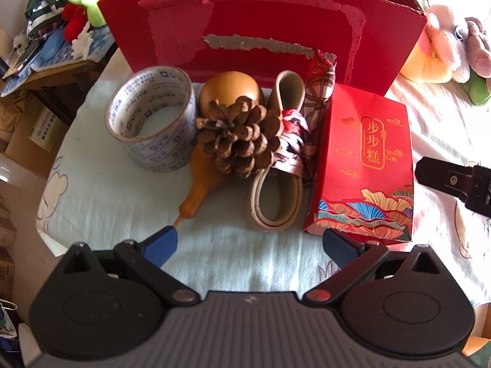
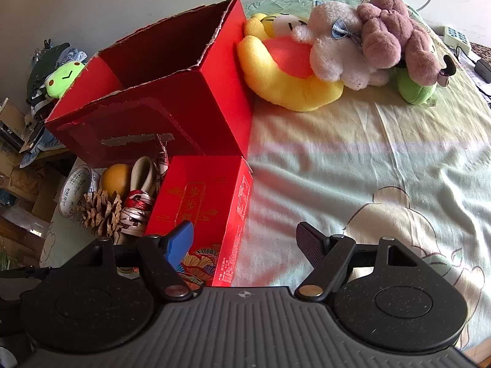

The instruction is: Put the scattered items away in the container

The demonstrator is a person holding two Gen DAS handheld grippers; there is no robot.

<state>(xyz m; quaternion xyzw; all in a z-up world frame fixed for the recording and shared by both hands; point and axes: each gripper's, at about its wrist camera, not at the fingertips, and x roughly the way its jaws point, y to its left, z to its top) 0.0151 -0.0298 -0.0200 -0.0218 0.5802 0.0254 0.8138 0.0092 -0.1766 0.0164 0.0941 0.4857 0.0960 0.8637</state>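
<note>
A big open red cardboard box [image 1: 264, 30] [image 2: 172, 92] stands on the bed. In front of it lie a tape roll [image 1: 153, 119] [image 2: 75, 194], a yellow-brown gourd [image 1: 227, 92] [image 2: 116, 179], a pine cone [image 1: 239, 135] [image 2: 101, 211], a beige strap with a patterned ribbon [image 1: 276, 190] [image 2: 138, 205] and a small red gift box [image 1: 365, 165] [image 2: 202, 211]. My left gripper [image 1: 250, 247] is open and empty, just short of the items. My right gripper [image 2: 245, 242] is open and empty, over the near right corner of the gift box; it shows in the left wrist view [image 1: 454, 181].
Plush toys [image 2: 337, 52] lie on the pale printed bedsheet [image 2: 368, 168] right of the big box. A side table with a green plush and clutter [image 1: 61, 24] stands left of the bed; cardboard boxes [image 1: 33, 132] sit below it. A remote and cables [image 2: 457, 35] lie at the far right.
</note>
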